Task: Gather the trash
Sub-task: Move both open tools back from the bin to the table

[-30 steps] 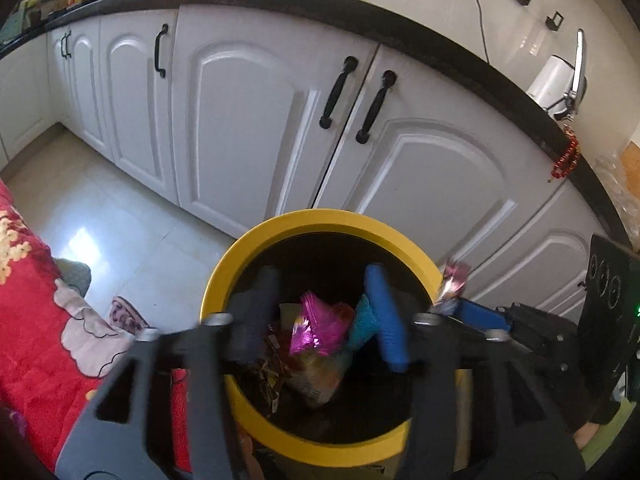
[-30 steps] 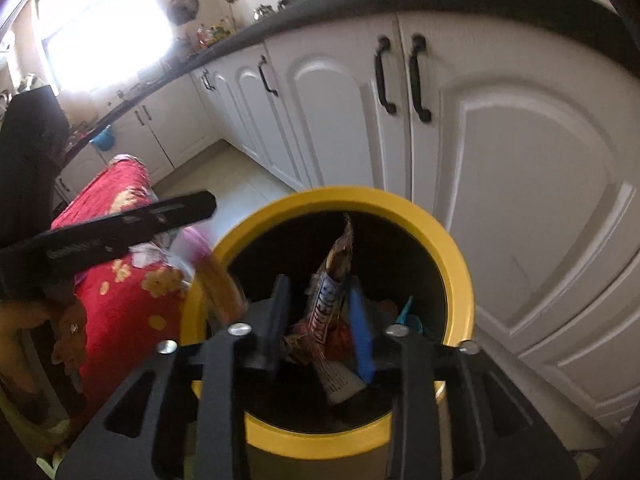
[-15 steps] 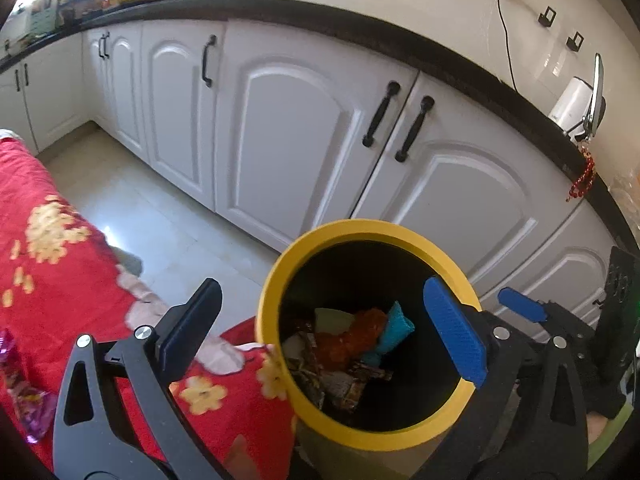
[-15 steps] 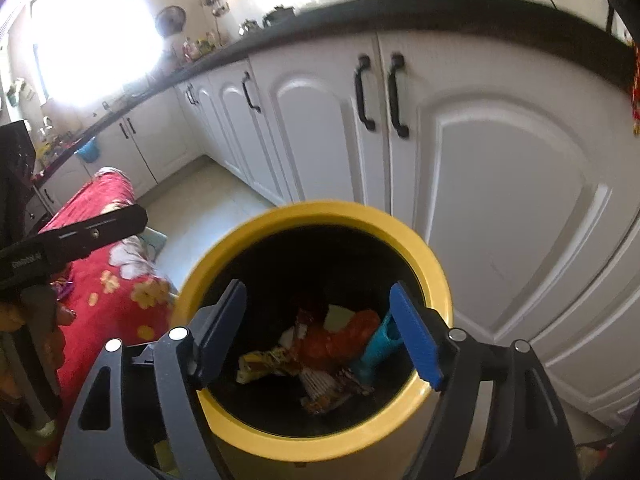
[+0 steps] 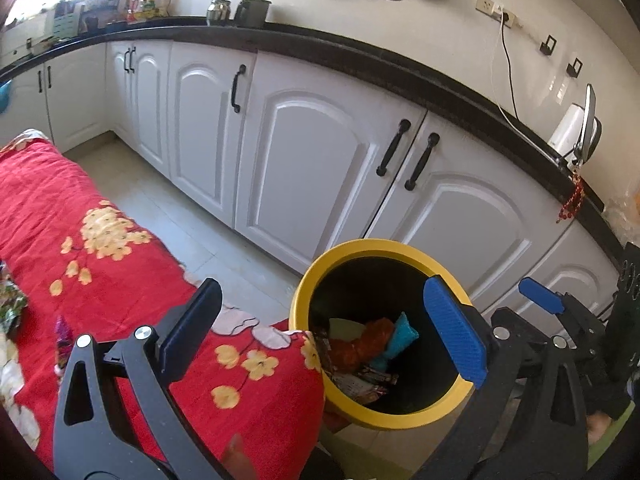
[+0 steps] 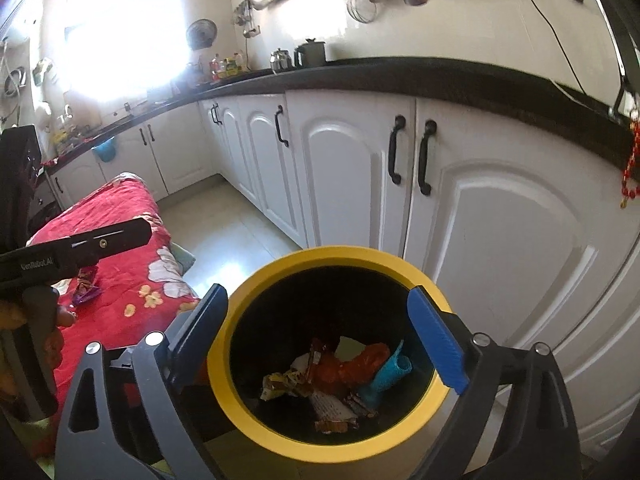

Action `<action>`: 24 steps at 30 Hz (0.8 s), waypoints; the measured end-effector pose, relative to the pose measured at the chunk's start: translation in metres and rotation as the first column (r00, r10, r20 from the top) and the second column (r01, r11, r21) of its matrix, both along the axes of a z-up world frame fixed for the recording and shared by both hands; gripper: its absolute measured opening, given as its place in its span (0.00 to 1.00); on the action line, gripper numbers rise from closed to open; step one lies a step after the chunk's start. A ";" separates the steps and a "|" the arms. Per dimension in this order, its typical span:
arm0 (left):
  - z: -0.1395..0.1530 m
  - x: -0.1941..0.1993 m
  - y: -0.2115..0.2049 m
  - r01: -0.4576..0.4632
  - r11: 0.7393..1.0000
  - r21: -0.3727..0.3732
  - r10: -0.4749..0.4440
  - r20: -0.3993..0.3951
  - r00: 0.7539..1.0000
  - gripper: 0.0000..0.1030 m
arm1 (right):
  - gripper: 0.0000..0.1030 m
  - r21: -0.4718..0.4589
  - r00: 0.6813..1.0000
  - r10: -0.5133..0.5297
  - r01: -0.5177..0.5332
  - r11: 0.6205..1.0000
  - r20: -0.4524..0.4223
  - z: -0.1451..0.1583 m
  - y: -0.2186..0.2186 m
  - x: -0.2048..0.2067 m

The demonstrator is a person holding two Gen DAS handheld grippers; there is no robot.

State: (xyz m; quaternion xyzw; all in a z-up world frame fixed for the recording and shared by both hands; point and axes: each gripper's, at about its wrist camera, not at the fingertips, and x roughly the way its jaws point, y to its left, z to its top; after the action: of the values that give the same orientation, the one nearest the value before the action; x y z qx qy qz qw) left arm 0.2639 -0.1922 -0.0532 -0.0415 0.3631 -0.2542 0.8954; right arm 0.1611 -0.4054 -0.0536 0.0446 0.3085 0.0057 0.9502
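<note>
Both grippers hang over the yellow bin with nothing in them. The right gripper has its jaws spread wide, straddling the bin's mouth, and the left gripper is spread just as wide, its blue finger above the bin's near rim and its black finger above the red flowered cloth. Inside the bin lie crumpled wrappers: an orange-red one, a teal one, some foil and paper scraps.

What is left to collect lies on the cloth, all to the left of the bin. A purple-pink wrapper sits just beyond the left gripper's black finger, to its left; in the left view its long axis seems to run roughly away from the camera, more or less along the line of the fingers (the right view shows it too, lying aslant under the left gripper's body). Another greenish wrapper lies at the far left edge of the left view, too cut off to read well.

So the left gripper is plainly the nearer one, and the bin stands between the right gripper and the trash. The coming move, as I judge it, is a swing of the left gripper leftward and down onto the purple wrapper, closing across its narrow width
</note>
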 end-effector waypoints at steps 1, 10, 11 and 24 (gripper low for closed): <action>0.002 -0.002 0.003 -0.006 1.000 -0.003 0.006 0.005 1.000 0.90 | 0.89 -0.004 1.000 0.004 -0.004 1.000 0.008 0.003 0.002 -0.001; 0.021 -0.018 0.044 -0.106 0.994 0.009 0.105 0.074 0.992 0.90 | 0.92 -0.018 0.994 0.080 -0.079 0.997 0.069 0.027 0.036 -0.008; 0.024 -0.020 0.051 -0.123 0.992 0.008 0.122 0.081 0.989 0.90 | 0.92 -0.017 0.994 0.087 -0.086 0.996 0.071 0.029 0.039 -0.007; 0.040 -0.034 0.135 -0.285 0.958 -0.012 0.285 0.127 0.950 0.90 | 0.93 -0.031 0.962 0.250 -0.248 0.968 0.112 0.053 0.115 0.001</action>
State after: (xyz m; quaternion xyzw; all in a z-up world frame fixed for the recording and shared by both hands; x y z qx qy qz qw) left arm 0.2303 -0.0573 -0.0131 -0.0743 0.2962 -0.1232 0.9442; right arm 0.1620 -0.2906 -0.0010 -0.0027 0.2562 0.1252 0.9585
